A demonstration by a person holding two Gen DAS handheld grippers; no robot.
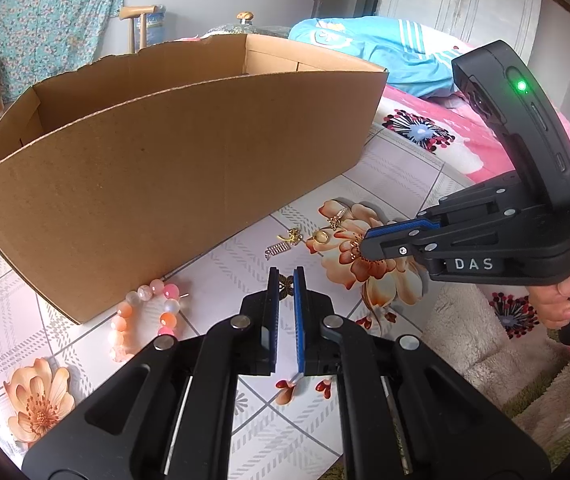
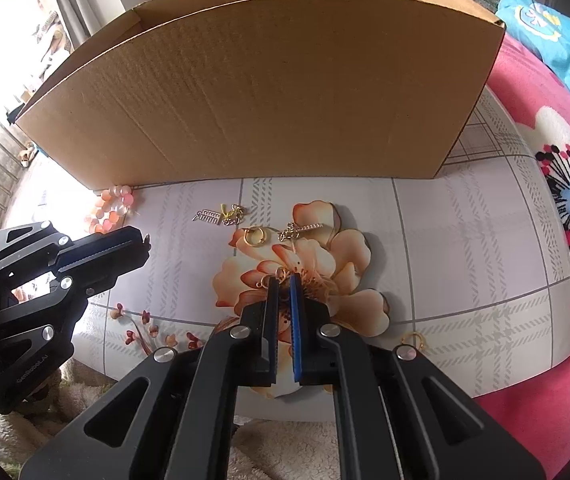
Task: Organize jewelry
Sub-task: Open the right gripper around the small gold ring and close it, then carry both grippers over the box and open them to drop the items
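Beside the cardboard box (image 2: 261,92), your right hand-held gripper (image 2: 284,280) pinches a gold earring (image 2: 281,273) on the floral mat (image 2: 465,240); your left hand-held gripper (image 1: 286,278) clamps a bronze charm (image 1: 285,285).

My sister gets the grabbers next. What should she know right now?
Left gripper: nearly shut on a small bronze filigree charm.
Right gripper: nearly shut on a small gold earring, low over the mat.
Still lying in front of the cardboard box: pink bead bracelet, gold hoop earring, silver bar earrings, another gold ring.
None can be seen in the box yet; everything still needs moving in.
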